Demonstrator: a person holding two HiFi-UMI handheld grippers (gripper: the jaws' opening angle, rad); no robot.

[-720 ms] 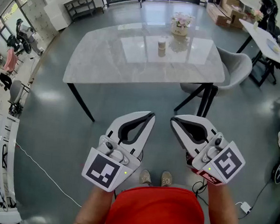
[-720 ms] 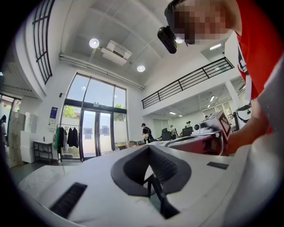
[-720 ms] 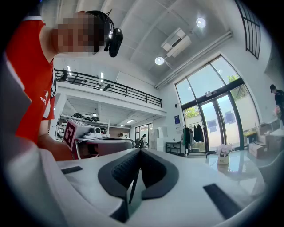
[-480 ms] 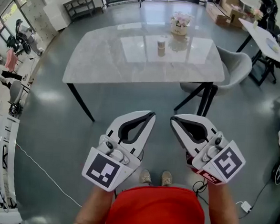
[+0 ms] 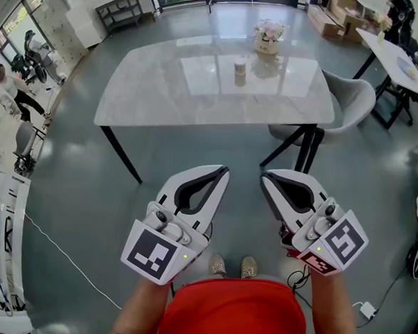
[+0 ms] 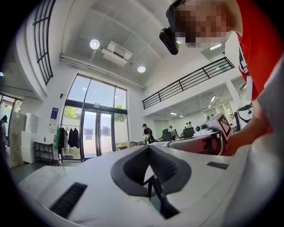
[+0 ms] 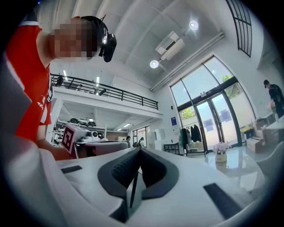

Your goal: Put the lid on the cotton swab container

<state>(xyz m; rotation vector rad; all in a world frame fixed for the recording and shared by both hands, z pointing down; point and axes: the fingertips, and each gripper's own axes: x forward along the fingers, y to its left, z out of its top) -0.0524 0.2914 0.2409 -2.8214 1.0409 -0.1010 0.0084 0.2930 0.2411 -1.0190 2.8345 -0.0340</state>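
The container (image 5: 241, 68) stands upright on the table (image 5: 157, 95), a little past the middle of the top toward 12 o'clock. It is too small in the head view to tell whether it has a lid on. A flower pot (image 5: 269, 38) stands near it at its 1 o'clock, close to the far edge. At the table's 3 o'clock end a grey chair (image 5: 355, 101) is pushed close.

Both grippers are at the container's 6 o'clock, well apart from it and short of the table's near edge, over the grey floor (image 5: 86, 190). The left gripper (image 5: 224, 170) points toward 1 o'clock. In its own view (image 6: 148, 147) its jaws are pressed together with nothing between them. The right gripper (image 5: 265, 178), just beside it at its 3 o'clock, points toward 11 o'clock. In its own view (image 7: 140, 150) its jaws are likewise closed on nothing, and the flower pot (image 7: 220, 154) shows at 3 o'clock.

Below the grippers, at 6 o'clock, are the person's shoes (image 5: 232, 266) and red shirt (image 5: 234, 314).
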